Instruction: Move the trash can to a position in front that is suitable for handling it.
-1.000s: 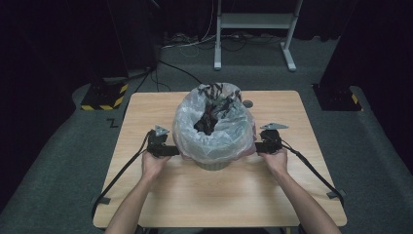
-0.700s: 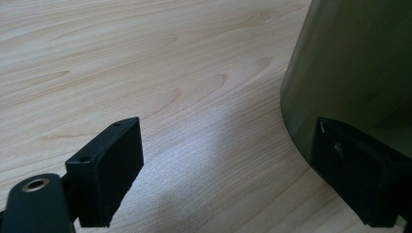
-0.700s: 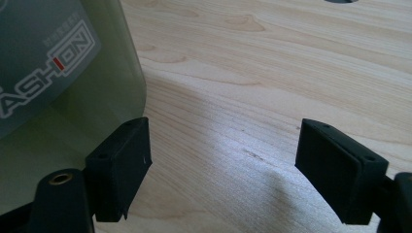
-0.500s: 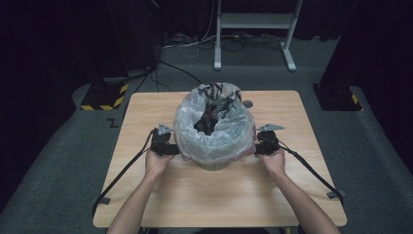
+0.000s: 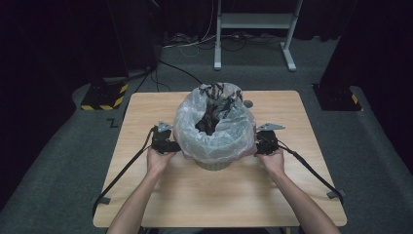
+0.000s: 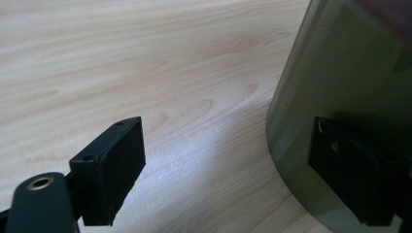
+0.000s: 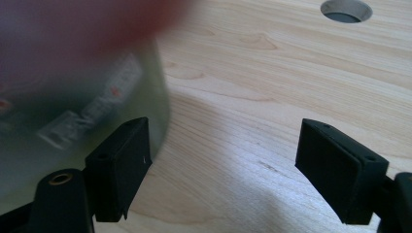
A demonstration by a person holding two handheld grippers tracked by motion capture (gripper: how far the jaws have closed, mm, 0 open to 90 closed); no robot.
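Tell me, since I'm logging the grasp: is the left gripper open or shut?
Open. In the left gripper view the left gripper has its jaws wide apart, with bare table between them; one jaw lies against the bin.

Tool (image 6: 233, 179) spread wide; one jaw against bin (image 6: 350, 97), table (image 6: 145, 58) below.
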